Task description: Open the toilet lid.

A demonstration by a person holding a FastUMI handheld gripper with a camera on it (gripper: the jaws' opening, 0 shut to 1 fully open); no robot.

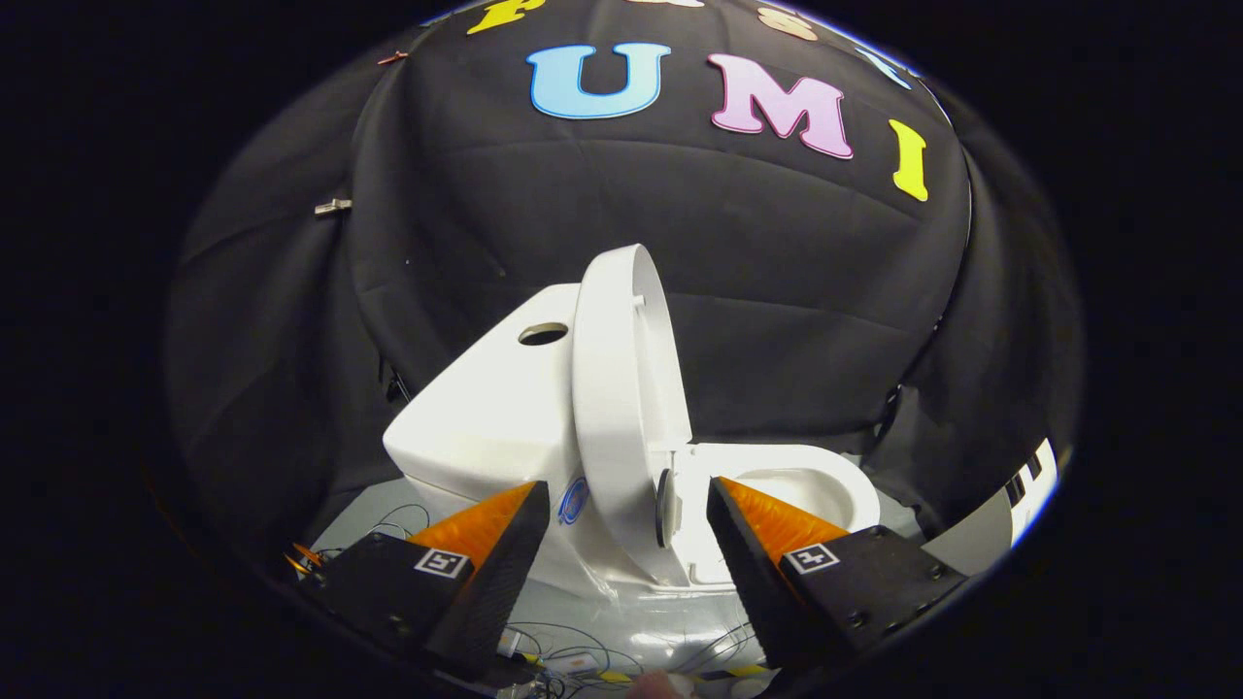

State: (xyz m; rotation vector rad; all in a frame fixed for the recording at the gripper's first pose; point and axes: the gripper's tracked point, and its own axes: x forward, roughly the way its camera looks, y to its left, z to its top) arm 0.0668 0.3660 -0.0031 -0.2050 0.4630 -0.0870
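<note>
Black cloth hangs behind a white toilet [505, 417] on a pale floor [369, 515]. Its lid [621, 388] stands raised, nearly upright, against the tank [486, 408], leaving the bowl [806, 485] uncovered. Just ahead of the gripper [626, 510], the lid's lower edge sits between the spread fingers, which grip nothing. Thin wires [573, 646] lie on the floor below.

The single view rides on the gripper [626, 505] and looks forward along its two fingers [495, 544], which spread apart with nothing pressed between them. It faces the toilet [486, 417] from the side and a little above, close up, with the raised toilet lid [612, 388] just ahead of the gap and the bowl [806, 485] beyond the right finger. Behind stands the booth's black cloth wall [777, 291]; wires [573, 646] lie on the floor below the fingers.
</note>
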